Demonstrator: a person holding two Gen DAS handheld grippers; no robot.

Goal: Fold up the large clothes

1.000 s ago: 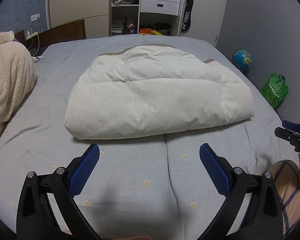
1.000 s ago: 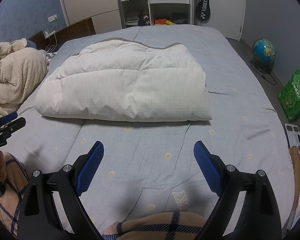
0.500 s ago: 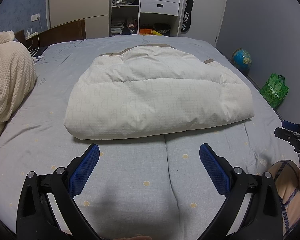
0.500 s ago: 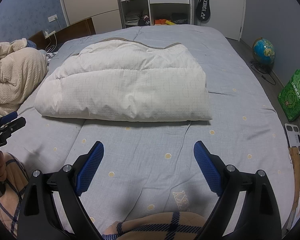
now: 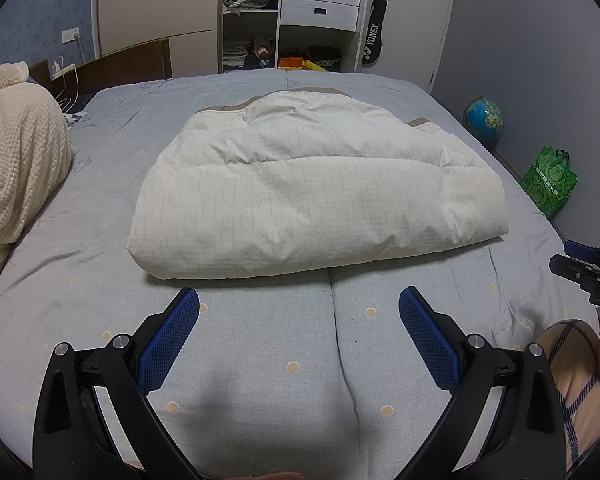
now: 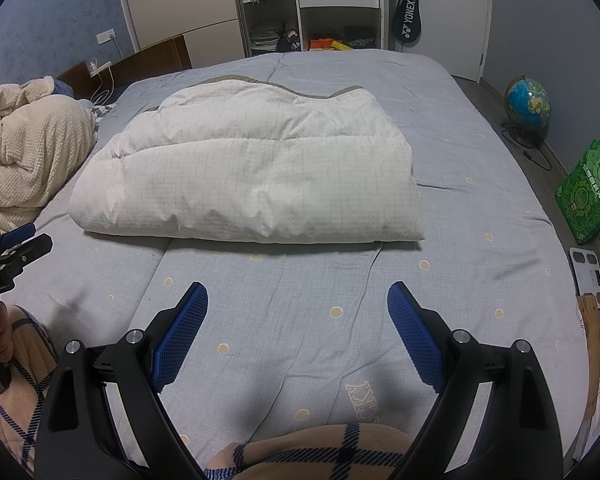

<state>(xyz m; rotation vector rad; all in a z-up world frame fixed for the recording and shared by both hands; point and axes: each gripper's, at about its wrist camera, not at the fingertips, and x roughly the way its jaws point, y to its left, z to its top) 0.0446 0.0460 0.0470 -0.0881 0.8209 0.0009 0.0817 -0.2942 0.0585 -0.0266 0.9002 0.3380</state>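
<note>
A large white padded garment (image 5: 312, 196) with a faint letter print lies folded into a thick rectangle on the grey bed (image 5: 260, 344); it also shows in the right wrist view (image 6: 252, 176). My left gripper (image 5: 299, 300) is open and empty, hovering over the sheet just short of the fold's near edge. My right gripper (image 6: 297, 294) is open and empty, likewise short of the near edge. Each gripper shows at the side of the other's view: the right one (image 5: 580, 264), the left one (image 6: 16, 244).
A cream knitted blanket (image 5: 16, 168) is heaped on the bed's left side. A globe (image 6: 527, 98), a green bag (image 6: 588, 192) and a white scale (image 6: 590, 276) sit on the floor at right. Wardrobe shelves (image 5: 288, 20) stand behind the bed.
</note>
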